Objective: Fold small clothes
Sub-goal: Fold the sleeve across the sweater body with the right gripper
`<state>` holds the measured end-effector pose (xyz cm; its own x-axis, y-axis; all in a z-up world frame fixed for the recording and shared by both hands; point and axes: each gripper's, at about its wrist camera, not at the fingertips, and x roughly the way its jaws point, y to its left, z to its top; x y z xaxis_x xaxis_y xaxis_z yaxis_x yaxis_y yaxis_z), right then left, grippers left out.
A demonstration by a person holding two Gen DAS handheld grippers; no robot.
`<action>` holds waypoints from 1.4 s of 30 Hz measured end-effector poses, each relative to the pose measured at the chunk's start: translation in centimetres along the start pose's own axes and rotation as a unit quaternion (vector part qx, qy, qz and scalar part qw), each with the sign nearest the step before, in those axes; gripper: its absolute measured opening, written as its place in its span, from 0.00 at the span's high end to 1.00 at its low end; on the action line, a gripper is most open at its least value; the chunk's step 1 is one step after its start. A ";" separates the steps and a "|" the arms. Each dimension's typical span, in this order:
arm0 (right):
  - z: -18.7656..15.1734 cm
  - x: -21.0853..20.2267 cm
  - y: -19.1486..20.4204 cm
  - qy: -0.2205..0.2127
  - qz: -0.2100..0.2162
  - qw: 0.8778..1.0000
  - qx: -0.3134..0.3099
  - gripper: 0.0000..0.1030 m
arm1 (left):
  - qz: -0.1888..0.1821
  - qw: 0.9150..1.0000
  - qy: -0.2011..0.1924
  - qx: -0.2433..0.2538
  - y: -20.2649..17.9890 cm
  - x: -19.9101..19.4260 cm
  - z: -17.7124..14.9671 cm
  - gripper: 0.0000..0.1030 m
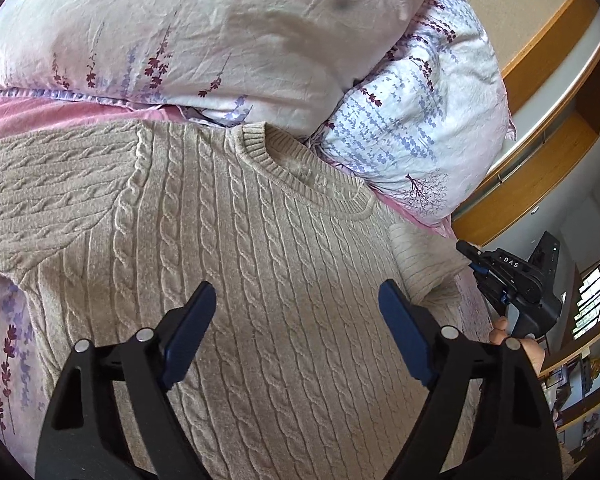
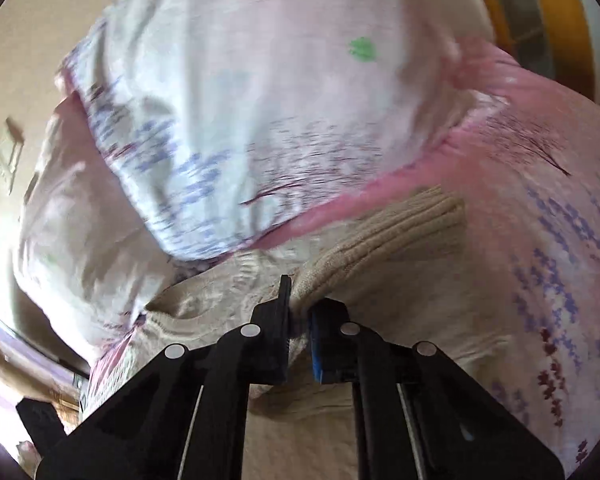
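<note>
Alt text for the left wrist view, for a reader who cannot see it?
The open left gripper hovers over a beige cable-knit sweater spread flat on a floral bedsheet, neckline toward two floral pillows. At right, the right gripper is at the sweater's sleeve.

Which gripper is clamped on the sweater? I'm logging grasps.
The right gripper: its jaws are pinched on a sweater sleeve. The left gripper hangs open above the sweater's chest.

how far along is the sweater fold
Early. Done: the beige sweater lies front up on the bed, body unfolded. In hand: the right gripper is shut on the sleeve. The left gripper is open above the chest. Left: both sleeves and body folds.
</note>
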<state>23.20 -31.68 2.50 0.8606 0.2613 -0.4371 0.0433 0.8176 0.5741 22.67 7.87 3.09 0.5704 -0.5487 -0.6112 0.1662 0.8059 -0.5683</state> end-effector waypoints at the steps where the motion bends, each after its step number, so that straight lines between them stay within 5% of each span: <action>1: -0.6 0.5 2.3 0.010 0.018 0.999 -0.030 0.91 | -0.005 1.000 0.000 -0.010 0.4 -0.1 0.1 0.22; 5: -4.4 4.0 9.4 0.096 0.079 0.984 -0.124 0.91 | -0.032 0.998 0.004 -0.053 1.5 0.0 0.3 0.22; 6: -5.7 5.1 10.7 0.127 0.086 0.978 -0.141 0.86 | -0.037 0.997 0.007 -0.062 1.6 0.1 0.3 0.22; 8: -8.1 7.0 11.9 0.193 0.100 0.964 -0.153 0.59 | -0.045 0.996 0.016 -0.076 1.8 0.6 0.3 0.22; 10: -9.2 6.8 11.5 0.212 0.113 0.961 -0.137 0.59 | -0.052 0.995 0.026 -0.086 1.7 1.2 0.2 0.22; 14: -7.1 3.0 6.6 0.172 0.104 0.978 -0.054 0.58 | -0.045 0.993 0.042 -0.096 1.3 2.7 0.1 0.26; 17: -5.2 0.0 0.0 0.131 0.059 0.988 0.049 0.59 | -0.040 0.991 0.054 -0.112 1.3 4.1 0.2 0.38; 20: -4.2 -1.5 -5.8 0.097 0.014 0.986 0.132 0.59 | -0.020 0.993 0.045 -0.110 1.1 4.7 0.7 0.51; 22: -3.7 -1.6 -8.3 0.082 -0.010 0.982 0.172 0.59 | -0.021 0.991 0.049 -0.122 1.4 5.3 1.0 0.72; 24: -3.4 -1.5 -9.9 0.067 -0.012 0.978 0.198 0.60 | -0.019 0.990 0.059 -0.128 1.6 6.1 1.1 0.81; 32: -1.6 -0.4 -9.9 0.027 -0.004 0.981 0.194 0.91 | -0.006 0.995 0.033 -0.091 1.2 5.9 2.6 0.93; 36: -2.8 -1.3 -7.9 0.027 0.009 0.988 0.152 0.92 | 0.014 0.998 0.000 -0.060 1.5 3.1 3.2 0.93; 42: -5.3 0.2 -8.0 0.066 -0.021 0.988 0.138 0.92 | 0.055 0.997 0.028 -0.053 3.9 3.8 1.7 0.93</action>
<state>20.29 -35.49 -5.87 0.7826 0.3089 -0.5405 0.2305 0.6626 0.7126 26.82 9.34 -0.50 0.5337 -0.4727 -0.7012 0.0184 0.8355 -0.5492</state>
